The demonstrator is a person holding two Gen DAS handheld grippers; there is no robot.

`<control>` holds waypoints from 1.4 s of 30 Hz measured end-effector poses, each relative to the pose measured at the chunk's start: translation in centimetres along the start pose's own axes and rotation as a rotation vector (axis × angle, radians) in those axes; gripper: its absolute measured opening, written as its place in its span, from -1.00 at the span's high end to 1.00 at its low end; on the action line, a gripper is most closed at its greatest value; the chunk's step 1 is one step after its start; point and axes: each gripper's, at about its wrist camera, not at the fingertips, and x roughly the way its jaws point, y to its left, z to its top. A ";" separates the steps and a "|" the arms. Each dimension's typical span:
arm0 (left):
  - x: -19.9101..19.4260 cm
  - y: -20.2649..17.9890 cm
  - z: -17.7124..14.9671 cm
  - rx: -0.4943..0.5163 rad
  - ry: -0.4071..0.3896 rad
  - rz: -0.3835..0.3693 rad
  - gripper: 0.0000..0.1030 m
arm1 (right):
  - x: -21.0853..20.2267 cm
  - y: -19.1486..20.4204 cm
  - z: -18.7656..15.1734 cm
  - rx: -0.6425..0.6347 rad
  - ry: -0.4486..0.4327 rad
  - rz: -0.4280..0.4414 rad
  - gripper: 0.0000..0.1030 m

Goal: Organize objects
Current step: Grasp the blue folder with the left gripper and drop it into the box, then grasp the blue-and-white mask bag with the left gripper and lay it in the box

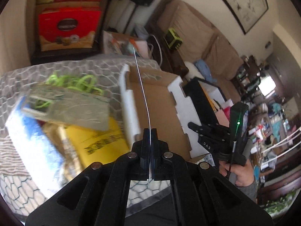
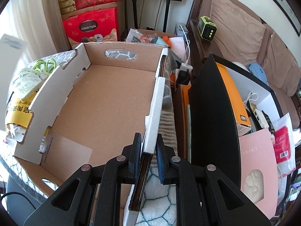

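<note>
1. Plainly, the sorting has barely begun: the cardboard box (image 2: 105, 101) stands bare inside, nothing yet lying on its brown floor.
2. What is left, by my judgement, is nearly everything. The loose things lie outside the box along its far wall from the right claw: a yellow packet (image 1: 97, 141), a green-patterned pouch (image 2: 24, 81), a coil of green cord (image 2: 46, 65) and a blue and white item (image 1: 32, 141) too blurred to name.
3. The right gripper (image 2: 149, 156) is pinching the near white side wall of the box, one finger inside and one outside, which looks like steadying it.
4. The left gripper (image 1: 150, 150) has its fingers pressed together on a thin transparent sheet (image 1: 144, 98), seen edge-on as a bright curved line rising from between the fingers.
5. That sheet hangs over the box's floor, above its open top and not touching it; the pile of other things sits beside the claw, across the box wall.
</note>
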 end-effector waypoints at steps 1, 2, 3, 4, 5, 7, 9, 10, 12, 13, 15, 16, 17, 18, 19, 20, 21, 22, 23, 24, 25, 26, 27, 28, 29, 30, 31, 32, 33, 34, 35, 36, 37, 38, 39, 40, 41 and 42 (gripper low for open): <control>0.7 -0.7 0.2 0.017 0.012 0.001 0.99 | -0.1 0.0 -0.1 0.002 -0.001 0.003 0.73; 1.5 -1.6 0.5 0.036 0.026 0.005 0.99 | -0.2 0.0 -0.1 0.004 -0.003 0.004 0.73; 2.3 -2.2 0.5 0.050 0.035 0.007 0.99 | -0.3 0.0 -0.2 0.005 -0.004 0.006 0.73; 2.8 -3.0 0.6 0.067 0.044 0.010 0.99 | -0.3 0.0 -0.2 0.006 -0.004 0.007 0.73; 3.4 -3.8 0.8 0.083 0.053 0.017 0.99 | -0.4 0.0 -0.3 0.007 -0.005 0.009 0.73; 4.6 -5.2 1.0 0.126 0.072 0.043 0.99 | -0.4 0.0 -0.4 0.008 -0.006 0.012 0.73; 6.0 -6.6 1.0 0.167 0.098 0.089 0.99 | -0.5 -0.1 -0.5 0.012 -0.005 0.017 0.73; 6.7 -7.0 1.0 0.187 0.111 0.118 0.99 | -0.5 -0.2 -0.6 0.014 -0.005 0.020 0.73; 8.2 -7.9 0.7 0.227 0.135 0.184 0.99 | -0.5 -0.3 -0.7 0.023 -0.004 0.026 0.73; 9.0 -8.3 0.5 0.243 0.150 0.207 0.99 | -0.5 -0.3 -0.7 0.026 -0.004 0.029 0.73; 10.4 -8.9 0.0 0.265 0.184 0.243 0.99 | -0.6 -0.3 -0.8 0.030 -0.005 0.031 0.73; 11.0 -9.1 -0.3 0.270 0.198 0.256 0.98 | -0.7 -0.3 -0.9 0.031 -0.006 0.032 0.73; 11.5 -9.1 -0.5 0.267 0.210 0.263 0.88 | -0.7 -0.3 -0.9 0.031 -0.006 0.033 0.73; 12.1 -9.1 -0.7 0.251 0.227 0.262 0.77 | -0.8 -0.3 -0.9 0.033 -0.007 0.034 0.73; 12.5 -9.1 -0.8 0.234 0.239 0.250 0.47 | -0.9 -0.3 -0.9 0.034 -0.009 0.036 0.73; 12.7 -9.0 -0.9 0.209 0.242 0.211 0.22 | -1.0 -0.4 -1.0 0.036 -0.010 0.039 0.73; 12.7 -8.8 -1.0 0.189 0.242 0.175 0.16 | -1.0 -0.4 -1.0 0.037 -0.011 0.042 0.73; 12.7 -8.8 -1.0 0.175 0.243 0.146 0.16 | -1.1 -0.4 -1.0 0.037 -0.012 0.042 0.73; 12.6 -8.7 -1.1 0.163 0.240 0.124 0.14 | -1.2 -0.4 -1.1 0.038 -0.013 0.042 0.73; 12.4 -8.6 -1.0 0.151 0.236 0.111 0.12 | -1.3 -0.6 -1.1 0.042 -0.013 0.044 0.73; 12.3 -8.4 -0.9 0.137 0.234 0.096 0.04 | -1.3 -0.6 -1.1 0.043 -0.012 0.045 0.73; 12.0 -8.1 -0.8 0.119 0.229 0.078 -0.02 | -1.3 -0.6 -1.0 0.044 -0.012 0.046 0.73; 11.7 -7.8 -0.6 0.100 0.224 0.064 -0.04 | -1.3 -0.6 -1.0 0.043 -0.012 0.046 0.73; 11.3 -7.6 -0.4 0.090 0.216 0.056 -0.04 | -1.3 -0.6 -0.9 0.043 -0.012 0.044 0.73; 10.7 -7.3 -0.3 0.085 0.206 0.052 -0.04 | -1.3 -0.6 -0.9 0.042 -0.013 0.043 0.73; 10.1 -7.3 -0.1 0.085 0.195 0.052 -0.04 | -1.3 -0.6 -0.9 0.040 -0.014 0.041 0.73; 9.5 -7.1 0.1 0.087 0.181 0.053 -0.04 | -1.3 -0.6 -0.9 0.039 -0.015 0.041 0.73; 8.9 -7.0 0.3 0.091 0.167 0.055 -0.08 | -1.3 -0.5 -0.9 0.041 -0.014 0.043 0.73; 8.0 -6.7 0.4 0.095 0.149 0.057 -0.12 | -1.3 -0.5 -0.9 0.042 -0.014 0.043 0.73; 7.2 -6.5 0.5 0.096 0.130 0.061 -0.23 | -1.3 -0.5 -0.9 0.042 -0.015 0.042 0.73; 6.4 -6.1 0.5 0.096 0.109 0.070 -0.34 | -1.3 -0.5 -0.9 0.041 -0.015 0.042 0.73; 5.6 -5.5 0.5 0.093 0.088 0.081 -0.38 | -1.2 -0.5 -0.9 0.042 -0.014 0.043 0.73; 4.8 -5.0 0.5 0.087 0.070 0.093 -0.45 | -1.2 -0.5 -0.9 0.043 -0.012 0.043 0.73; 4.0 -4.3 0.4 0.079 0.052 0.106 -0.51 | -1.2 -0.5 -0.9 0.043 -0.010 0.043 0.73; 3.2 -3.4 0.2 0.069 0.034 0.118 -0.54 | -1.2 -0.5 -0.8 0.044 -0.009 0.041 0.73; 2.4 -2.4 0.0 0.059 0.022 0.127 -0.58 | -1.1 -0.5 -0.8 0.045 -0.009 0.039 0.73; 1.6 -1.2 -0.2 0.043 0.010 0.141 -0.63 | -1.0 -0.5 -0.7 0.047 -0.007 0.041 0.73; 1.1 0.0 -0.3 0.026 0.003 0.158 -0.65 | -0.8 -0.7 -0.7 0.049 -0.006 0.044 0.73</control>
